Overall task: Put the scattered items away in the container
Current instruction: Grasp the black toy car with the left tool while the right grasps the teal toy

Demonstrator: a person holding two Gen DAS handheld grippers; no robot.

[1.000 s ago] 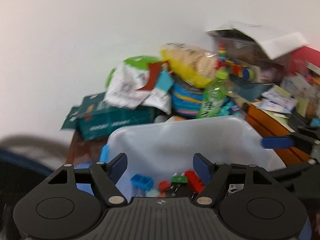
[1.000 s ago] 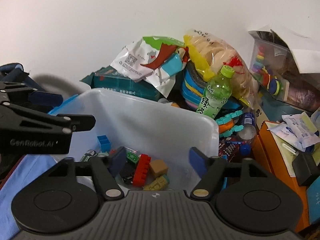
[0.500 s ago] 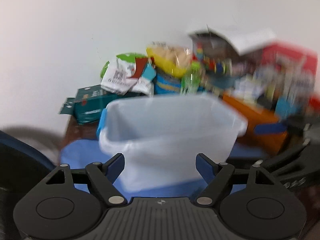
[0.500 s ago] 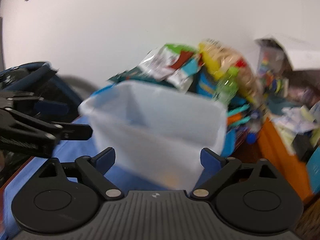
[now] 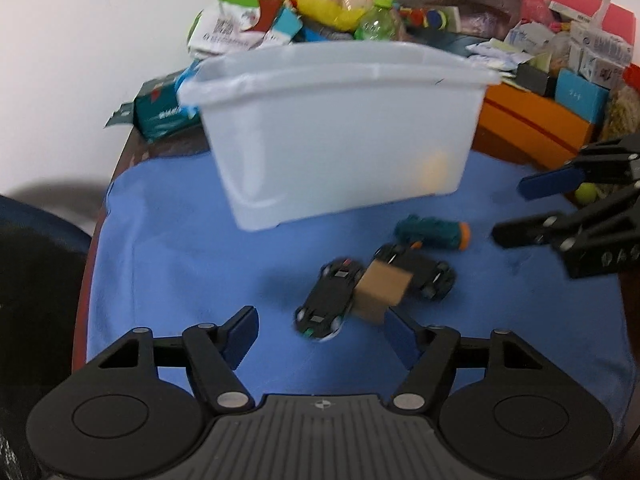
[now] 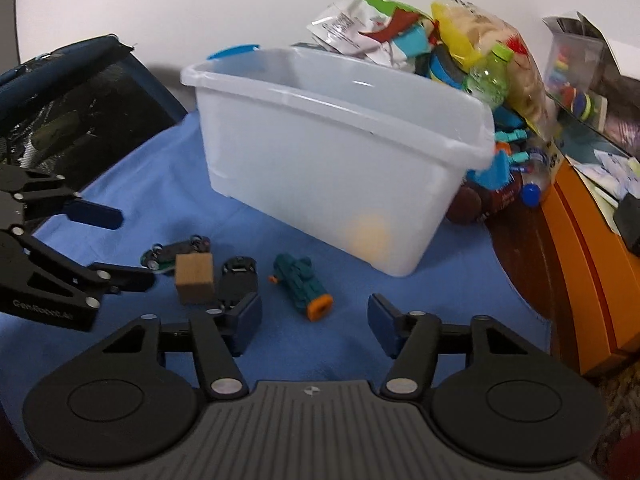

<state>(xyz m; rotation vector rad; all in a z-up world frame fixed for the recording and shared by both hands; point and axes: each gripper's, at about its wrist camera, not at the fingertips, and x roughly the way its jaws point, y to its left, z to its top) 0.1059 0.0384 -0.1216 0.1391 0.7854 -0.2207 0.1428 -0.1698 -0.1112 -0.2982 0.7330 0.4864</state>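
Note:
A translucent white bin stands on a blue cloth; it also shows in the right wrist view. In front of it lie two black toy cars, a tan wooden cube and a teal toy with an orange end. The right wrist view shows the cars, the cube and the teal toy. My left gripper is open and empty just short of the cars. My right gripper is open and empty just short of the teal toy.
Behind the bin is a heap of snack bags, a green bottle and boxes. An orange box stands at the right. A dark mesh chair is at the left.
Both grippers have pulled back and tilted down from above the bin. The cloth and the loose toys in front of the bin have come into view. Both jaws stay open.

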